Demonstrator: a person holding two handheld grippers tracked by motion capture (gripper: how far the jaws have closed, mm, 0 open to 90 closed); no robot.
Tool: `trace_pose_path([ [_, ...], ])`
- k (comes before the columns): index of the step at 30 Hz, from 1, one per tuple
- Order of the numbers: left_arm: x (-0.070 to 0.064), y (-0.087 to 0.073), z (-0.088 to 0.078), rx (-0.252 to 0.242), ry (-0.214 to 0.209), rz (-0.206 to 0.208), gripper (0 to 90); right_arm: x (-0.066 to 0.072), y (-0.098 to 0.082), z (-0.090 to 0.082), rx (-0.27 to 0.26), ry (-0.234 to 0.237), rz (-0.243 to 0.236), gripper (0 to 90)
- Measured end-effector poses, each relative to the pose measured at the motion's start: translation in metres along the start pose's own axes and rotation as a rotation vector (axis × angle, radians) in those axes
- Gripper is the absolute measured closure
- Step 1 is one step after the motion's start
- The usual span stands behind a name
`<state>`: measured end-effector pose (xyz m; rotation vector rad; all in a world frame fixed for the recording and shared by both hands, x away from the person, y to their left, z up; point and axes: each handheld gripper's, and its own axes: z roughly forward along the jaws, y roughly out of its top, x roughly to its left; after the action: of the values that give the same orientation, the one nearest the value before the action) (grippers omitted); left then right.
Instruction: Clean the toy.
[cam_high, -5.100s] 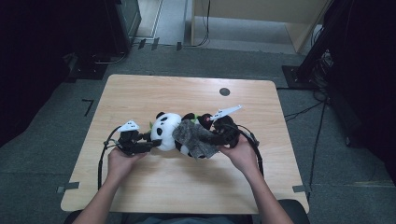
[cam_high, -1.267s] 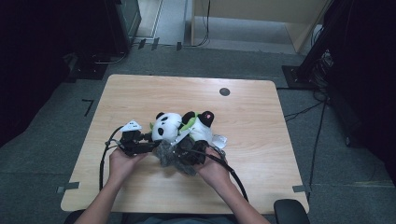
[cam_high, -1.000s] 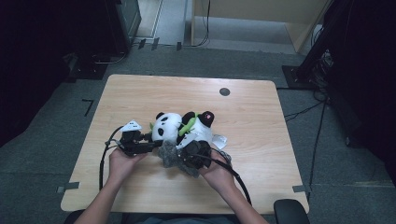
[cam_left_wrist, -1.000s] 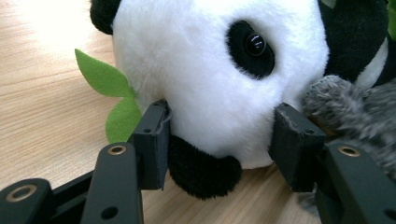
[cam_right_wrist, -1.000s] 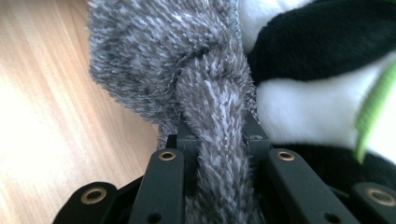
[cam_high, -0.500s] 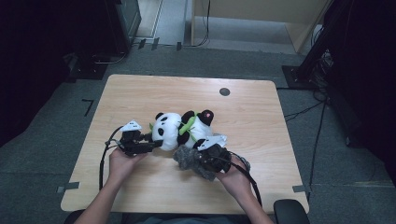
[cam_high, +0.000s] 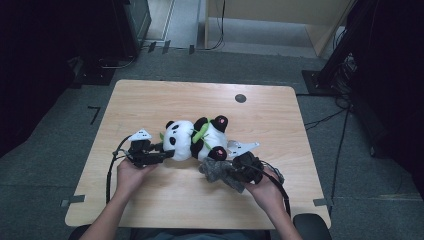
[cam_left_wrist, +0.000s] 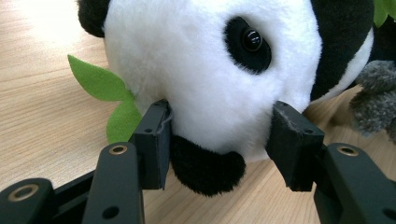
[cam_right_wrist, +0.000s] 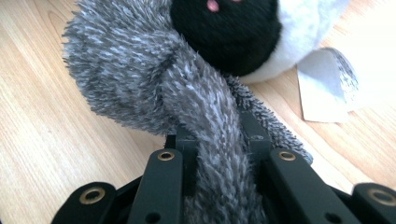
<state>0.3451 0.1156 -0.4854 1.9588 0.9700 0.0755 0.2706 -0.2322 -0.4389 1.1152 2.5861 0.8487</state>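
The right gripper (cam_high: 239, 169) dragged the grey plush (cam_high: 216, 171) off the panda (cam_high: 197, 138).

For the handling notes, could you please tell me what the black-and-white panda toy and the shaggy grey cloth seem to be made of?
The black-and-white panda toy: soft plush, judging by its short dense matt pile; its eye looks like glossy plastic. The shaggy grey cloth: probably a long-pile fleece or microfibre, as its fibres stand in loose tufts and it bends limply.

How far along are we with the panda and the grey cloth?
Done: the grey cloth lies off the panda, on the table beside its foot. In hand: the left gripper clamps the panda's head, and the right gripper is shut on the cloth, which bunches up against the foot. Left, probably: drawing the cloth fully clear and letting both go.
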Motion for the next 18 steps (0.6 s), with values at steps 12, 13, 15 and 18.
trace_pose_path([
  [12, -0.002, 0.0, 0.0, 0.0, 0.01, -0.004, 44.2, 0.018, 0.009, -0.008, -0.024, 0.087, -0.02, 75.5],
  [13, -0.002, 0.0, 0.0, 0.0, 0.011, -0.004, 44.1, 0.02, 0.012, -0.008, -0.027, 0.096, -0.03, 75.6],
  [15, -0.002, 0.001, 0.0, -0.001, 0.012, -0.004, 43.9, 0.026, 0.02, -0.004, -0.028, 0.107, -0.047, 75.6],
  [18, -0.002, 0.001, 0.0, -0.002, 0.012, -0.003, 43.5, 0.033, 0.032, 0.003, -0.026, 0.124, -0.07, 75.5],
])
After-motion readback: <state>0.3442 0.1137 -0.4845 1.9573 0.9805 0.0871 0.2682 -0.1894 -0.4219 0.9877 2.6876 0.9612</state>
